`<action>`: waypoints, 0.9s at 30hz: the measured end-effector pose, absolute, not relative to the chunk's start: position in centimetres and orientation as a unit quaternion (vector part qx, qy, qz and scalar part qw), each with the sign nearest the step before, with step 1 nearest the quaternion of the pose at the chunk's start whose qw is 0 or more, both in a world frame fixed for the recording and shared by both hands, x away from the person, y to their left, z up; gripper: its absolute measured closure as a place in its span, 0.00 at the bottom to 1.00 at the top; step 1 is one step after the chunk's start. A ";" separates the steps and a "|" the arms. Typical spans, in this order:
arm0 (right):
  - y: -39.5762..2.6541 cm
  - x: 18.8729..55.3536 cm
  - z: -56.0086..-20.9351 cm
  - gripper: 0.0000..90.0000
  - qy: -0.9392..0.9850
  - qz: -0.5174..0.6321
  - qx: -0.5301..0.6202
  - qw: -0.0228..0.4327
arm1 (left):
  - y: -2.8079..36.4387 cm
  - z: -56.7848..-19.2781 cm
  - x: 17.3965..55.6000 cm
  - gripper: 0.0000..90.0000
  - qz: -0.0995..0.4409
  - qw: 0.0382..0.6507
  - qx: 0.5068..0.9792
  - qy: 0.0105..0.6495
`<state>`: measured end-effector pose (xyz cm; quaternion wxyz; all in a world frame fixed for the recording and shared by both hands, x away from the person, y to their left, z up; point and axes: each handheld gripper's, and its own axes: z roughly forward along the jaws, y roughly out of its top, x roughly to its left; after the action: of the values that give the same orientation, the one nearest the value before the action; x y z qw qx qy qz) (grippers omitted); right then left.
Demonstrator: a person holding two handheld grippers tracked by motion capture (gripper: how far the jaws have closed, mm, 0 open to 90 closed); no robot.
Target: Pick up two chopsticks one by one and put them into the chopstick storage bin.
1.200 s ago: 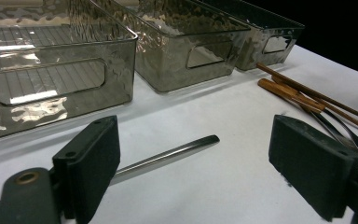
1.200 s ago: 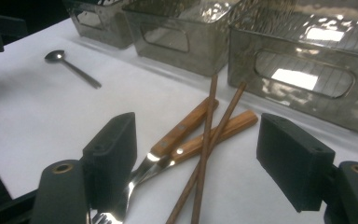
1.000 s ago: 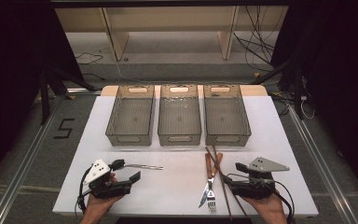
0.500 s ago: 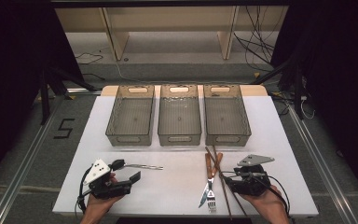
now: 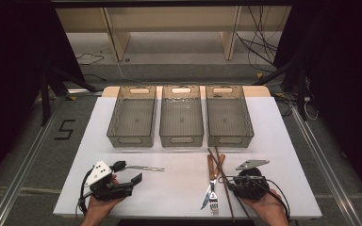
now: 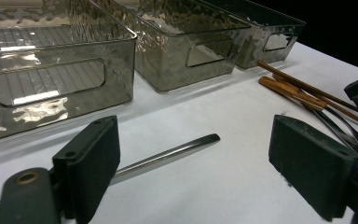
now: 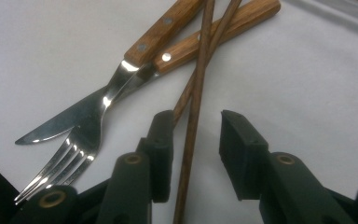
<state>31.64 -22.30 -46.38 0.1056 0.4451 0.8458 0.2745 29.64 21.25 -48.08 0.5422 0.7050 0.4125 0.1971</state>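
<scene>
Right gripper view: chopsticks (image 7: 193,100) lie crossed on the white table (image 5: 184,181), long axis running away from the right gripper (image 7: 196,154), whose jaws, just closing, straddle them without pressing. High view: left gripper (image 5: 127,173) gapes empty beside a metal utensil (image 5: 143,167).
</scene>
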 end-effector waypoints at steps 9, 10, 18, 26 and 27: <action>-22.2 31.7 -46.9 0.79 0.848 0.254 0.454 0.099 | 21.2 -48.1 29.6 0.18 0.198 0.542 0.705 0.412; -22.1 31.7 -47.0 0.80 0.849 0.253 0.454 0.098 | 21.2 -48.1 29.6 0.18 0.199 0.542 0.705 0.412; -21.7 31.6 -47.4 0.88 0.853 0.235 0.453 0.113 | 21.2 -48.1 29.6 0.18 0.200 0.541 0.706 0.411; -21.7 31.5 -47.4 0.94 0.850 0.235 0.456 0.122 | 21.2 -48.1 29.6 0.18 0.200 0.541 0.706 0.412; -21.7 31.5 -47.4 0.94 0.849 0.236 0.456 0.122 | 21.2 -48.1 29.6 0.18 0.200 0.540 0.706 0.412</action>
<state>31.52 -21.70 -47.43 0.1223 0.4559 0.8493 0.2362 29.58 21.24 -48.06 0.5404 0.7059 0.4117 0.2003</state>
